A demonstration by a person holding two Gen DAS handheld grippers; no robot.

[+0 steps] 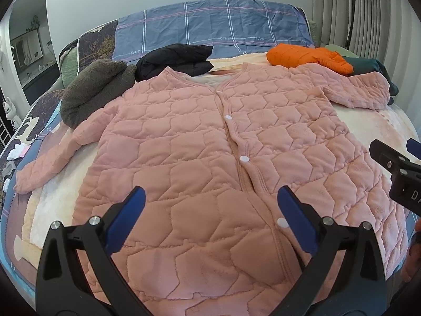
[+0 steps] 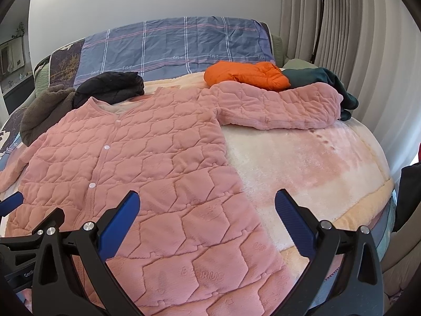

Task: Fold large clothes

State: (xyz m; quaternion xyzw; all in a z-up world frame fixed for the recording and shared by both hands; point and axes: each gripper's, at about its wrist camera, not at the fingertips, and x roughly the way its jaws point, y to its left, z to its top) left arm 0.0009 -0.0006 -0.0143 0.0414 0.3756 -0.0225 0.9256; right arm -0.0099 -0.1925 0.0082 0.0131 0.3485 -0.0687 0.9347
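A large pink quilted jacket lies flat and face up on the bed, buttoned with white snaps, both sleeves spread out. It also shows in the right wrist view; its right sleeve stretches toward the far right. My left gripper is open and empty above the jacket's lower front. My right gripper is open and empty above the jacket's lower right edge. The right gripper's body shows at the right edge of the left wrist view.
A cream and pink fleece blanket covers the bed. At the back lie a brown fleece garment, a black jacket, an orange puffer and a dark green garment. A blue plaid pillow lies behind them. Curtains and a floor lamp stand at right.
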